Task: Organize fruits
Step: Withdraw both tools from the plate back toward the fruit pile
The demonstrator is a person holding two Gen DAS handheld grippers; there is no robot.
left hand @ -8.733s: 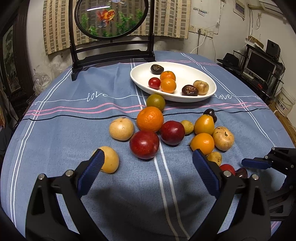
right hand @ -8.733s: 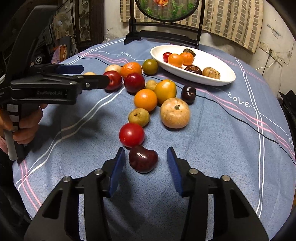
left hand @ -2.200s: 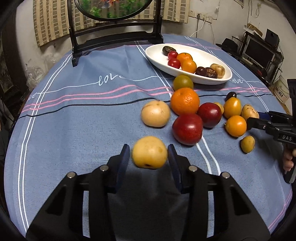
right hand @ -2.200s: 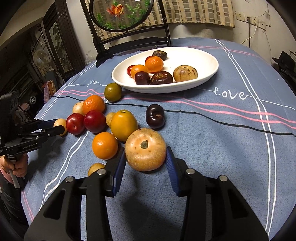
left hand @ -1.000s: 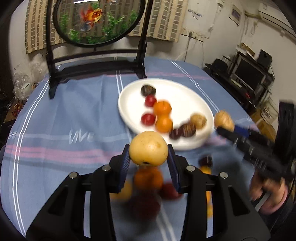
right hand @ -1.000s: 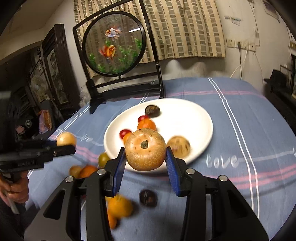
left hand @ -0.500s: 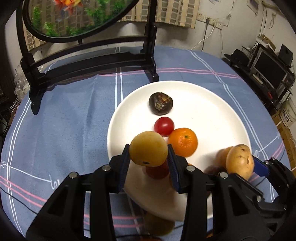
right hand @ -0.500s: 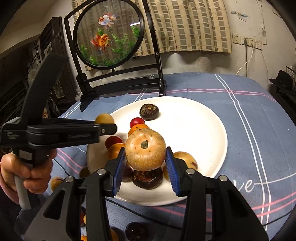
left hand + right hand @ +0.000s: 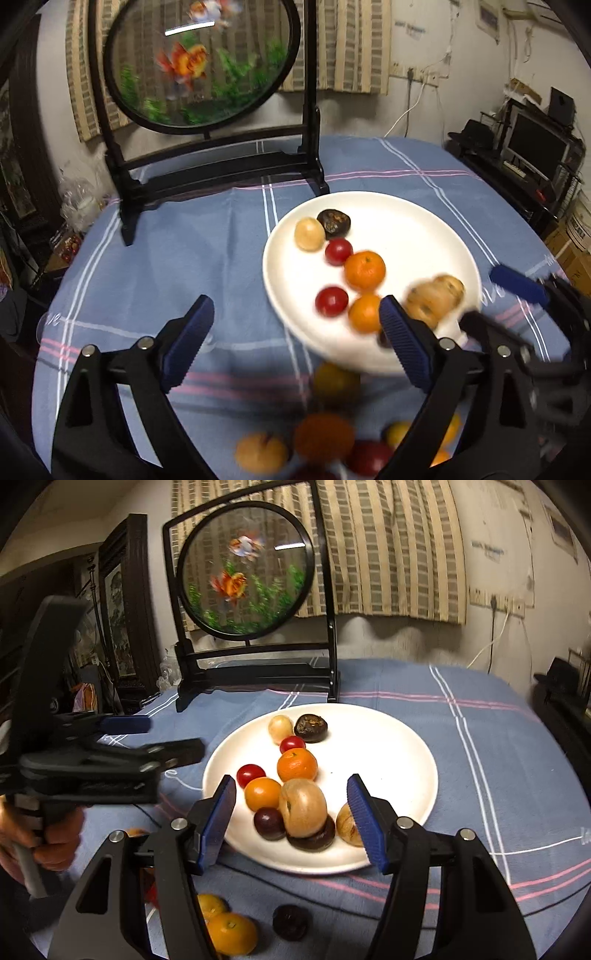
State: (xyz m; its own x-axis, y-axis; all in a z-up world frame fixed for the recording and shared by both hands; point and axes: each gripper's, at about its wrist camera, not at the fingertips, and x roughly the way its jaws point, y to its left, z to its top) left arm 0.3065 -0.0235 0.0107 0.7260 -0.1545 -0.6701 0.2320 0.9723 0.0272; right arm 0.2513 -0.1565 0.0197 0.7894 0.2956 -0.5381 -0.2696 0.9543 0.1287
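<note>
A white plate (image 9: 417, 236) (image 9: 399, 746) on the blue cloth holds several fruits. A small yellow fruit (image 9: 309, 233) (image 9: 280, 728) lies on it beside a dark wrinkled fruit (image 9: 334, 221). My left gripper (image 9: 295, 339) (image 9: 173, 734) hangs over the plate's near left edge; its jaws are opening wide with nothing between them. A large tan fruit (image 9: 303, 806) (image 9: 436, 295) rests on dark fruits at the plate's near side. My right gripper (image 9: 291, 821) (image 9: 480, 293) straddles it, jaws opening, pads clear of the fruit.
A round fish picture on a black stand (image 9: 199, 66) (image 9: 247, 579) rises behind the plate. Several loose fruits, such as an orange (image 9: 229, 926) and a dark plum (image 9: 290, 921), lie on the cloth nearer me. A hand (image 9: 44, 838) holds the left gripper's handle.
Both grippers have opened. The yellow fruit left the left gripper and lies on the plate; the tan fruit dropped from the right one onto the dark fruits. The left gripper drew back.
</note>
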